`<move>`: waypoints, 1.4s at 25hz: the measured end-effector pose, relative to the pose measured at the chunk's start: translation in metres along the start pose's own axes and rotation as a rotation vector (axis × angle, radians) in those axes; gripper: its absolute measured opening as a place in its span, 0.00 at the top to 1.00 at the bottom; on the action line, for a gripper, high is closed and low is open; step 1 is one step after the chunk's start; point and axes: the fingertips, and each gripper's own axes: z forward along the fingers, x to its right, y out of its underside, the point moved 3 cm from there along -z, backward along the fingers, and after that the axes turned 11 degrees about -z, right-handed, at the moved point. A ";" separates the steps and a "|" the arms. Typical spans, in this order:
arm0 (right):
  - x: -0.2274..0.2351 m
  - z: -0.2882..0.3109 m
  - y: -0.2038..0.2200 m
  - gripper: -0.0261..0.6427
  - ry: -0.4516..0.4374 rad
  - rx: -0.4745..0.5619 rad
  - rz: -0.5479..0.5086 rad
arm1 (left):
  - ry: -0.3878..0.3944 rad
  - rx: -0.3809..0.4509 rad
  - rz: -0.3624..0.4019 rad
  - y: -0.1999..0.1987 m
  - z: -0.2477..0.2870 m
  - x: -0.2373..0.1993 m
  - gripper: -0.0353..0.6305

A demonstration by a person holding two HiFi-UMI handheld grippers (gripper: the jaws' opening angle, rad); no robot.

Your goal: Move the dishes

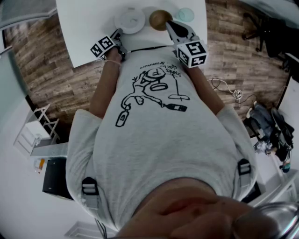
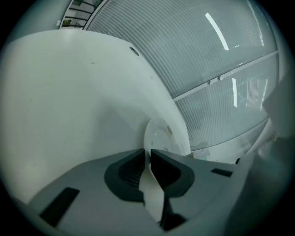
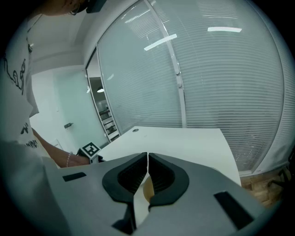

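On the white table (image 1: 88, 23) stand a white plate (image 1: 130, 21) and a brown bowl (image 1: 160, 18), side by side near the front edge. My left gripper (image 1: 118, 32) meets the plate's near-left rim. In the left gripper view its jaws (image 2: 148, 152) are shut on the plate's thin rim, and the plate (image 2: 159, 136) extends beyond them. My right gripper (image 1: 169, 23) reaches the bowl's right edge. In the right gripper view it (image 3: 147, 156) is shut, with the bowl's (image 3: 147, 190) wall showing between and under the jaws.
A clear bluish glass dish (image 1: 186, 14) stands right of the bowl. Wooden floor surrounds the table, with a cable (image 1: 226, 88) to the right and a white rack (image 1: 35, 128) to the left. Glass walls with blinds (image 3: 221, 92) lie beyond the table (image 3: 184, 143).
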 end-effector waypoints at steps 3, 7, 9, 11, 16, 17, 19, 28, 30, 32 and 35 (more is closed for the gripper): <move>0.002 -0.002 0.001 0.90 -0.001 -0.002 0.004 | -0.021 0.004 0.023 0.001 0.001 0.002 0.88; 0.003 -0.003 0.001 0.90 -0.001 -0.002 0.003 | -0.054 0.014 0.074 0.001 0.000 0.004 0.87; 0.003 -0.004 0.001 0.90 -0.001 -0.002 0.003 | -0.065 0.016 0.090 0.002 -0.001 0.006 0.85; 0.003 -0.005 0.002 0.90 -0.002 -0.003 0.004 | -0.070 0.019 0.105 0.002 -0.002 0.007 0.84; 0.004 -0.006 0.001 0.90 -0.007 0.000 0.006 | -0.082 0.039 0.136 0.002 -0.004 0.009 0.81; 0.003 -0.006 0.001 0.90 -0.008 0.001 0.005 | -0.085 0.041 0.143 0.001 -0.005 0.009 0.81; 0.003 -0.006 0.001 0.90 -0.010 0.003 0.004 | -0.092 0.045 0.154 0.000 -0.006 0.009 0.79; 0.005 -0.009 -0.001 0.90 -0.022 0.012 0.004 | -0.151 0.073 0.213 -0.002 -0.015 0.007 0.75; 0.006 -0.009 -0.003 0.90 -0.026 0.016 -0.002 | -0.159 0.089 0.238 -0.003 -0.020 0.008 0.75; 0.007 -0.010 -0.005 0.90 -0.031 0.019 -0.012 | -0.157 0.108 0.267 -0.004 -0.025 0.012 0.75; 0.004 -0.011 -0.013 0.90 -0.035 0.029 -0.051 | -0.144 0.140 0.333 -0.008 -0.039 0.018 0.80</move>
